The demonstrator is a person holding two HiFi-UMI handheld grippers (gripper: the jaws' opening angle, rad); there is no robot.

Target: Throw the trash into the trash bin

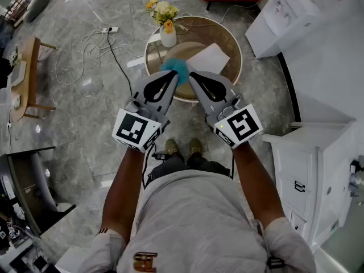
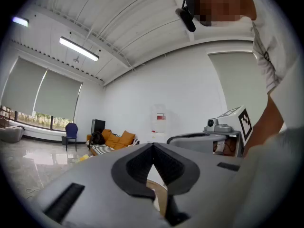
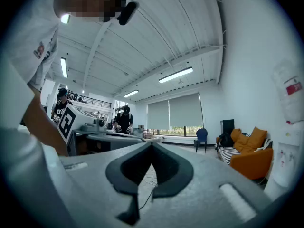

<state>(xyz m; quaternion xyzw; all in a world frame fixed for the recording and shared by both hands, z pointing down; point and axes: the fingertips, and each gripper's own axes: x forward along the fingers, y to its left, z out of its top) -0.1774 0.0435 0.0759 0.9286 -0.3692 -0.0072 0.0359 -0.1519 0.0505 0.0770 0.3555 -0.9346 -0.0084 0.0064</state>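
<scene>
In the head view a teal crumpled piece of trash (image 1: pixel 177 67) and a white sheet of paper (image 1: pixel 209 58) lie on a round glass-topped table (image 1: pixel 236 54). My left gripper (image 1: pixel 174 73) and right gripper (image 1: pixel 192 74) are held level side by side over the table's near edge, tips just short of the teal piece. In the left gripper view the jaws of the left gripper (image 2: pixel 153 144) meet with nothing between them. The right gripper (image 3: pixel 152 144) is likewise shut and empty in its own view. No trash bin shows in any view.
A white vase of flowers (image 1: pixel 168 34) stands at the table's far left. A power strip and cables (image 1: pixel 107 32) lie on the marble floor. A wooden side table (image 1: pixel 29 77) is at left, a white cabinet (image 1: pixel 318 169) at right, a water dispenser (image 1: pixel 284 15) beyond.
</scene>
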